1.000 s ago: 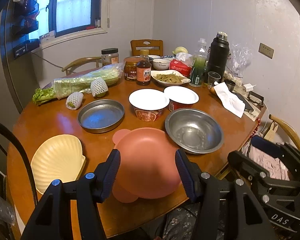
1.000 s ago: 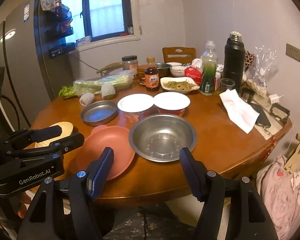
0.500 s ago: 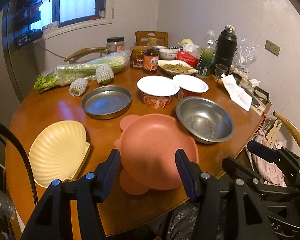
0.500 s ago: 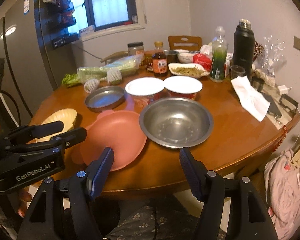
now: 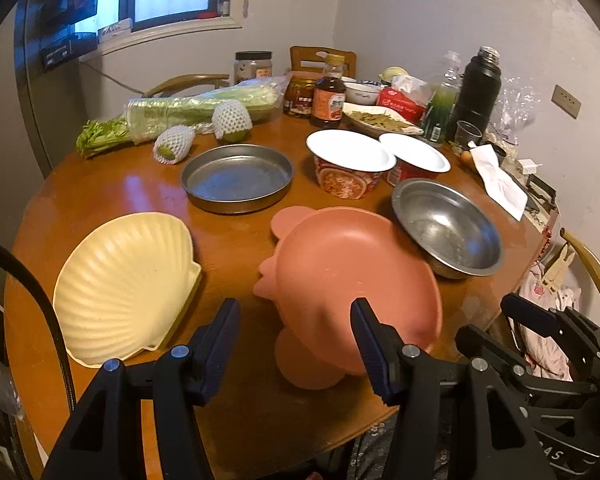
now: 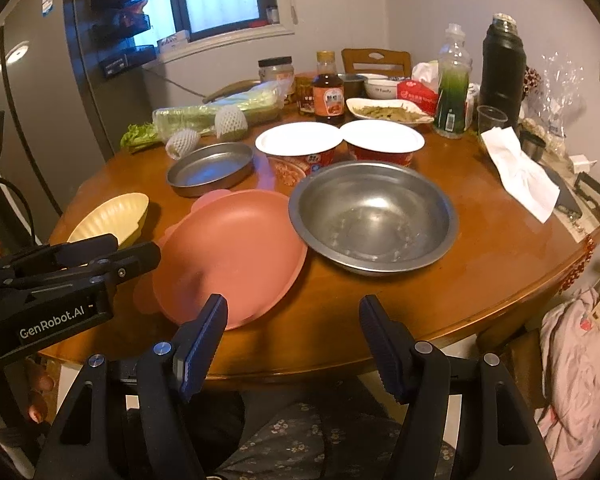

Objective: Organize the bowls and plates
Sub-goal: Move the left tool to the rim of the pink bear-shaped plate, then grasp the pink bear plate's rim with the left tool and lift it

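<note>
A pink plate with small ears lies near the front edge of the round wooden table. A yellow shell-shaped plate sits left of it. A steel bowl touches its right side, and a flat metal pan lies behind. My left gripper hovers open above the pink plate's near rim. Open and holding nothing, my right gripper hangs off the table edge in front of the bowl.
Two lidded noodle cups stand behind the bowl. Further back are a sauce bottle, a black thermos, a green bottle, bagged celery, two netted fruits and a dish of food. A white tissue lies right.
Both grippers have sunk and come closer to the table's front edge, so the plates and bowl look larger. Their jaws stay as they were.
</note>
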### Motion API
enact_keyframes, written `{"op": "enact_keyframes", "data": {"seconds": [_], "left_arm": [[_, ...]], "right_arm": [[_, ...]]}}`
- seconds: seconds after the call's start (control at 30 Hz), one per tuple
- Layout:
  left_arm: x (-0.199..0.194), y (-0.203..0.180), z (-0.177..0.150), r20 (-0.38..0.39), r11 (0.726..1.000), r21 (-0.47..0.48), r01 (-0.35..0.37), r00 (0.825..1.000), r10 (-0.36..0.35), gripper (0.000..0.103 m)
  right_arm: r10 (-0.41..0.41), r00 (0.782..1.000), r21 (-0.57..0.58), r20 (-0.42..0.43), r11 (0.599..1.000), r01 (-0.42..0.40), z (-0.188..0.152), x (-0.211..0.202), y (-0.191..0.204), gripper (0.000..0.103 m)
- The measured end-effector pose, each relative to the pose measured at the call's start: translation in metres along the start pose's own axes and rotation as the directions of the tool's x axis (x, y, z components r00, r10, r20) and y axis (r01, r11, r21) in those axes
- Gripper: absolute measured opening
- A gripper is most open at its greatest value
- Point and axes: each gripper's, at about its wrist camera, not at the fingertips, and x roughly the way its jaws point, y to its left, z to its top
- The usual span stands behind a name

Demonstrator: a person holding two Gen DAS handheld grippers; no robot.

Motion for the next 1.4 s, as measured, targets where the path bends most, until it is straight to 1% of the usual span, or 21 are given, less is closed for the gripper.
{"op": "enact_keyframes", "data": {"seconds": [0.13, 0.3, 0.63, 0.73, 0.83, 0.87, 0.93, 1.0, 1.07, 1.2, 1.23, 1.27, 1.4], "left_arm": [[0.005, 0.006, 0.000, -0.002, 1.000, -0.006, -0.009, 1.000, 0.009, 0.057], [0.016, 0.011, 0.000, -0.025, 1.000, -0.014, -0.010, 1.000, 0.010, 0.057], [0.039, 0.001, -0.002, -0.068, 1.000, 0.003, 0.001, 0.998, 0.000, 0.057], [0.046, 0.000, -0.003, -0.079, 1.000, -0.007, -0.001, 0.997, 0.001, 0.056], [0.052, 0.000, -0.004, -0.092, 1.000, -0.010, 0.001, 0.996, -0.001, 0.056], [0.055, -0.001, -0.005, -0.097, 1.000, -0.006, -0.002, 0.995, 0.001, 0.055], [0.056, -0.002, -0.005, -0.088, 1.000, 0.004, -0.018, 0.996, 0.019, 0.053], [0.057, -0.003, -0.004, -0.082, 1.000, 0.007, -0.024, 0.996, 0.025, 0.050], [0.057, -0.003, -0.004, -0.076, 1.000, 0.005, -0.015, 0.997, 0.015, 0.041], [0.057, -0.005, -0.004, -0.072, 1.000, 0.015, 0.002, 0.997, -0.001, 0.027], [0.057, -0.006, -0.004, -0.072, 1.000, 0.019, 0.000, 0.997, 0.001, 0.026], [0.057, -0.005, -0.004, -0.071, 1.000, 0.017, -0.001, 0.997, 0.002, 0.026], [0.053, -0.003, -0.004, -0.063, 1.000, 0.010, 0.001, 0.998, 0.000, 0.026]], "right_arm": [[0.021, 1.000, 0.002, -0.015, 1.000, -0.021, -0.001, 0.008, 0.003, 0.070], [0.033, 0.998, 0.008, -0.044, 0.999, -0.032, -0.002, 0.021, 0.007, 0.070], [0.049, 0.996, 0.026, -0.077, 0.999, -0.047, 0.001, 0.044, 0.004, 0.070], [0.057, 0.995, 0.036, -0.087, 0.998, -0.054, 0.002, 0.052, 0.001, 0.070], [0.056, 0.995, 0.037, -0.088, 0.998, -0.053, 0.004, 0.058, -0.001, 0.066], [0.055, 0.995, 0.031, -0.085, 0.998, -0.052, 0.005, 0.059, -0.001, 0.063], [0.054, 0.995, 0.023, -0.082, 0.998, -0.052, 0.006, 0.063, 0.000, 0.060], [0.051, 0.996, 0.007, -0.074, 0.999, -0.051, 0.007, 0.066, 0.002, 0.058], [0.052, 0.996, -0.005, -0.069, 0.999, -0.053, 0.009, 0.068, 0.003, 0.055], [0.052, 0.997, -0.039, -0.064, 0.998, -0.054, 0.009, 0.070, 0.009, 0.050], [0.057, 0.996, -0.044, -0.064, 0.997, -0.059, 0.009, 0.070, 0.011, 0.049], [0.061, 0.996, -0.048, -0.065, 0.997, -0.064, 0.009, 0.070, 0.013, 0.046], [0.055, 0.996, -0.064, -0.063, 0.996, -0.059, 0.009, 0.069, 0.018, 0.046]]}}
